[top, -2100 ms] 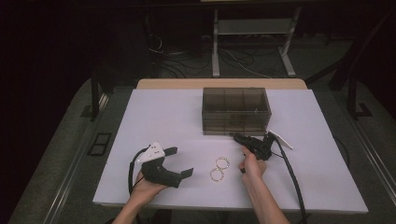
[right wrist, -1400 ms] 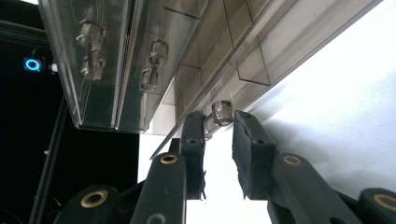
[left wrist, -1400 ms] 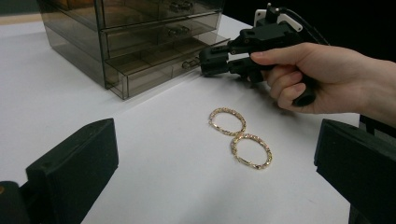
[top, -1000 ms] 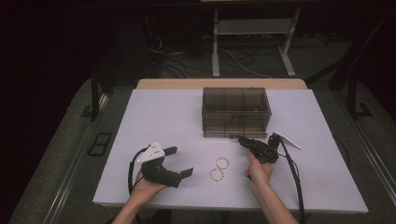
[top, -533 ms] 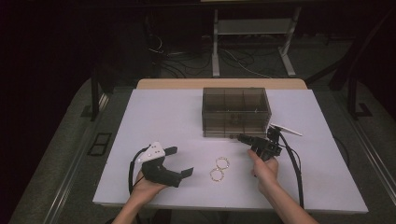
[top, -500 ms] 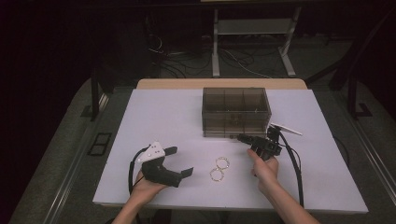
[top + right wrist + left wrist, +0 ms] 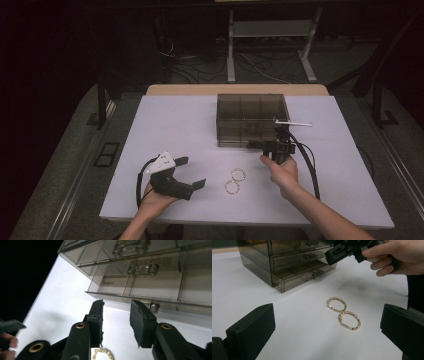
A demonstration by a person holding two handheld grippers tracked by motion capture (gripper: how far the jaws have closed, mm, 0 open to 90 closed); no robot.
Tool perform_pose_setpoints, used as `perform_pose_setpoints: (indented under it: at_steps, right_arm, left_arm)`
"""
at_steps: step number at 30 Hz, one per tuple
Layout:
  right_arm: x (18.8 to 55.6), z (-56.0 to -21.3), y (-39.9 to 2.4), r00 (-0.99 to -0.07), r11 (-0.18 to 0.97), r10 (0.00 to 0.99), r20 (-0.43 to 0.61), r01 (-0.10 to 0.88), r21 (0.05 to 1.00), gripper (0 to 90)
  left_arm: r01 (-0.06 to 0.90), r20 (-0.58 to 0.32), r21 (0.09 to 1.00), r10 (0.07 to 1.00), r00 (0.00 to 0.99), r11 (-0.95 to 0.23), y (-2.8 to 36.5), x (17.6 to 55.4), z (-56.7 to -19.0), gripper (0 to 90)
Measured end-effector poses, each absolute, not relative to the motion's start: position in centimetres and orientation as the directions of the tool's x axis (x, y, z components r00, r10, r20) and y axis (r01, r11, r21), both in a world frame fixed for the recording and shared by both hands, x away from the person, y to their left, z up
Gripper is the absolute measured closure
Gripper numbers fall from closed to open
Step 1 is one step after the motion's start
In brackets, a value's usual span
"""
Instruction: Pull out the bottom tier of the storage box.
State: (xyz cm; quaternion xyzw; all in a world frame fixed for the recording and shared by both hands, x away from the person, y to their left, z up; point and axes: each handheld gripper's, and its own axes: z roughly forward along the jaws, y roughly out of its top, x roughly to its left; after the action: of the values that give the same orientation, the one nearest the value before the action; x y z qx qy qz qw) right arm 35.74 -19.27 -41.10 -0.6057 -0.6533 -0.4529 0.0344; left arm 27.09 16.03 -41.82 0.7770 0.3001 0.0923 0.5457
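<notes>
High view: right tongs (image 7: 257, 144) at drawer box (image 7: 250, 119) front, six o'clock side, jaws just opening, nothing between; left tongs (image 7: 192, 172) released; hoop earrings (image 7: 235, 180) on surface (image 7: 165, 120).

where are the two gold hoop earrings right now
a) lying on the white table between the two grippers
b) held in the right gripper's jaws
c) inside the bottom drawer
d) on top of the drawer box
a: the two gold hoop earrings lie side by side on the white table, in front of the smoky drawer box, with no jaw touching them.
</notes>
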Motion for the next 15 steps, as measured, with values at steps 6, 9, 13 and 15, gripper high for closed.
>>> perform_pose_setpoints:
  at_steps: [6,9,13,15]
  right_arm:
    - [36.9,-39.9,-18.6,-0.365,0.018,0.783,0.504,0.823,0.568,50.0]
    - [37.5,-39.3,-18.4,-0.414,0.088,0.772,0.483,0.821,0.564,38.9]
    - [38.3,-38.9,-18.1,-0.497,0.218,0.758,0.422,0.803,0.555,17.6]
    - [38.6,-38.8,-17.9,-0.555,0.302,0.746,0.368,0.774,0.556,13.4]
  left_arm:
    - [0.365,-0.183,0.903,0.568,0.802,-0.225,16.0,27.1,-41.8,0.0]
    - [0.363,-0.180,0.904,0.568,0.803,-0.227,16.1,27.1,-41.8,0.0]
    - [0.361,-0.178,0.904,0.567,0.804,-0.228,16.1,27.1,-41.8,0.0]
    - [0.360,-0.177,0.904,0.566,0.805,-0.229,16.0,27.1,-41.8,0.0]
